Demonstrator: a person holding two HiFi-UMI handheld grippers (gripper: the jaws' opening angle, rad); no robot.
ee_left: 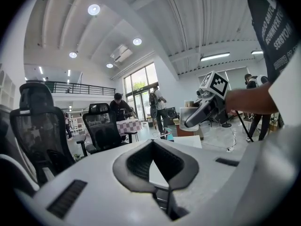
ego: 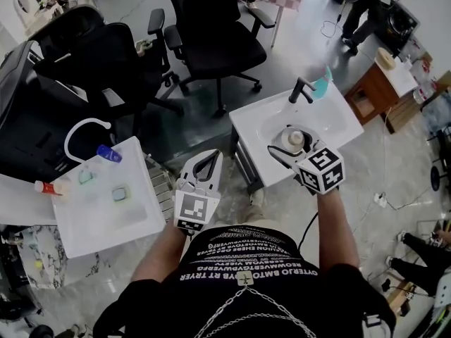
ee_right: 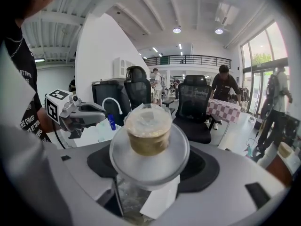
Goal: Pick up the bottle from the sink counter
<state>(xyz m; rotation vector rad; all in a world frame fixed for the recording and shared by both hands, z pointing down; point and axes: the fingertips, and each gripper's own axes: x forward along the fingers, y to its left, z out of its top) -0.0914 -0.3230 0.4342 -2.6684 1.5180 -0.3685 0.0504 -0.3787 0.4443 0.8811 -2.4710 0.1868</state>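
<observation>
The clear bottle (ee_right: 148, 128), with its tan cap, is clamped between the jaws of the right gripper (ego: 289, 145). It is held over the round basin (ego: 331, 118) of the white sink table (ego: 246, 122), in front of the black faucet (ego: 301, 89). The left gripper (ego: 209, 162) hangs beside the table's left edge, jaws closed tip to tip on nothing. Black office chairs (ego: 211, 34) stand beyond.
</observation>
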